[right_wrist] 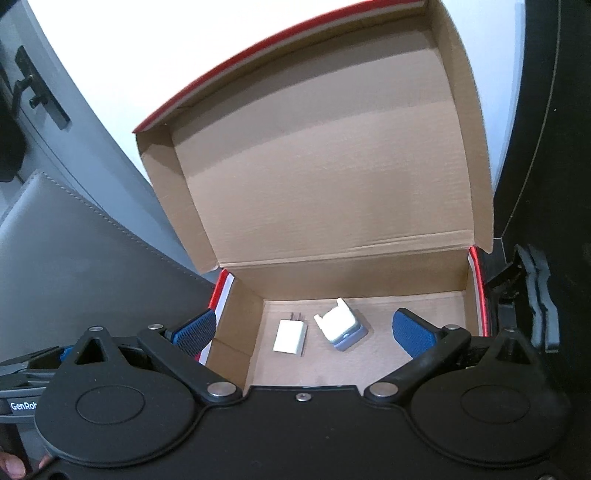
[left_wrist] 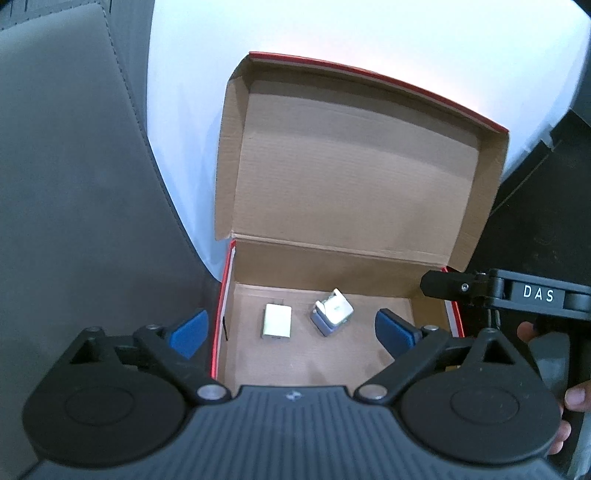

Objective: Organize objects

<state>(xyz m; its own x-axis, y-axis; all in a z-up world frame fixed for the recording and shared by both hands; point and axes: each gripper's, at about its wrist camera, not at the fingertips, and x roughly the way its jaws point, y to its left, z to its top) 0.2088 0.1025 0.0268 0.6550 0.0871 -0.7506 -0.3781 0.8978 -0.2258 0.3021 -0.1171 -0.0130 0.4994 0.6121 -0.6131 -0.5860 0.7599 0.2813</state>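
An open cardboard box (left_wrist: pixel 317 254) with red outer sides stands with its lid tilted back; it also shows in the right wrist view (right_wrist: pixel 332 273). On its floor lie a flat white charger (left_wrist: pixel 277 320) (right_wrist: pixel 290 335) and a white and blue-grey device (left_wrist: pixel 331 312) (right_wrist: pixel 341 326), side by side and apart. My left gripper (left_wrist: pixel 291 330) is open and empty above the box's near edge. My right gripper (right_wrist: pixel 312 334) is open and empty above the box too. The right gripper's body (left_wrist: pixel 517 293) shows at the right of the left wrist view.
A grey padded chair (left_wrist: pixel 74 206) stands left of the box. A white surface (left_wrist: pixel 332 33) lies behind it. Dark furniture (right_wrist: pixel 554 147) stands right of the box. The left gripper's body (right_wrist: pixel 22 369) shows at lower left of the right wrist view.
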